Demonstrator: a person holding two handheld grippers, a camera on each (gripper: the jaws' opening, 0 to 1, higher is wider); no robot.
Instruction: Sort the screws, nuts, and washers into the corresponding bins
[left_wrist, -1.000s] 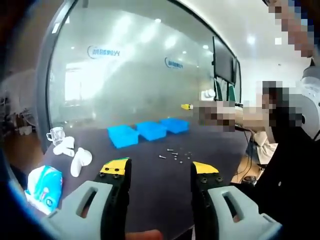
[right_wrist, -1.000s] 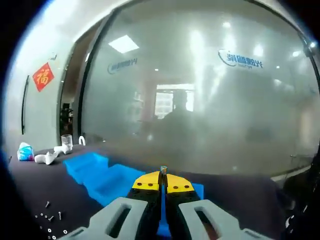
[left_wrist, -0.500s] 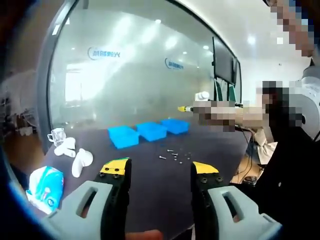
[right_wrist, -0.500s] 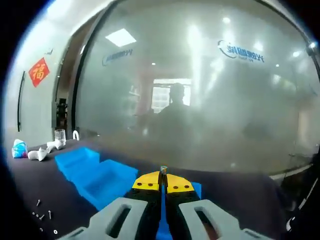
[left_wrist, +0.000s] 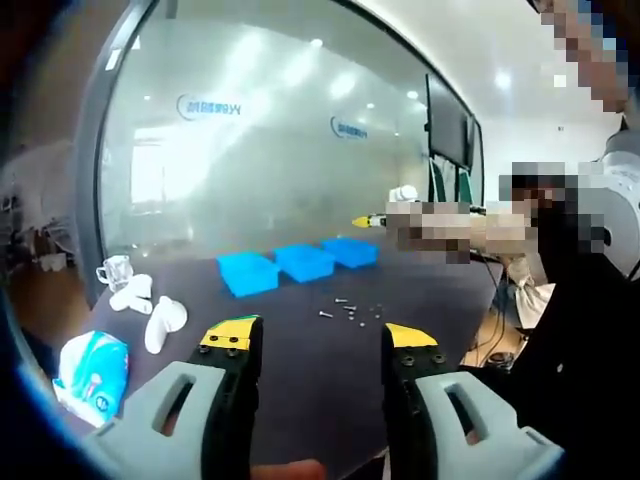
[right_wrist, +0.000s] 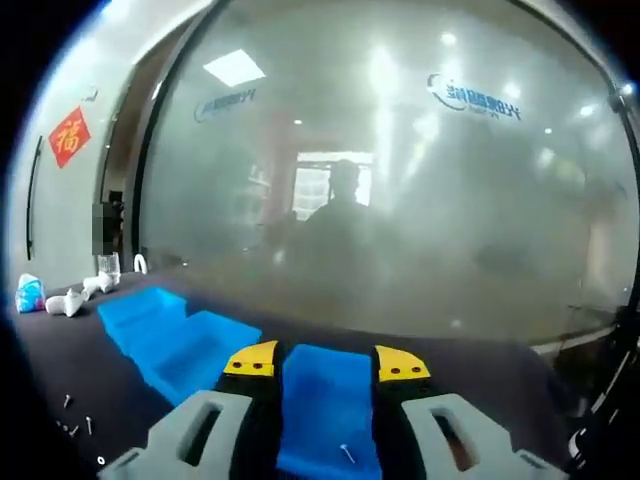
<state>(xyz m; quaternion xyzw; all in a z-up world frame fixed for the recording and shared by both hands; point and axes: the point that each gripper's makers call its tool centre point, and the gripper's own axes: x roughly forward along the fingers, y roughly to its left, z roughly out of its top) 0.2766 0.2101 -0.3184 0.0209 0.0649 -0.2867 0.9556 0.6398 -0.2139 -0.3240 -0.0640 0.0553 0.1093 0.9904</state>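
The right gripper (right_wrist: 325, 362) hangs over the nearest blue bin (right_wrist: 330, 405), jaws apart and empty; a screw (right_wrist: 346, 453) lies inside that bin. The left gripper (left_wrist: 317, 338), jaws spread wide and empty, faces loose fasteners (left_wrist: 350, 310) on the dark table (left_wrist: 300, 370).

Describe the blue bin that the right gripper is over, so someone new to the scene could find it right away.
On the dark table by the frosted glass wall, three blue bins stand in a row. The one meant sits at the end of that row, framed between the right gripper's open yellow-tipped jaws. Unlike the neighbouring bin, a single screw can be seen lying in it.
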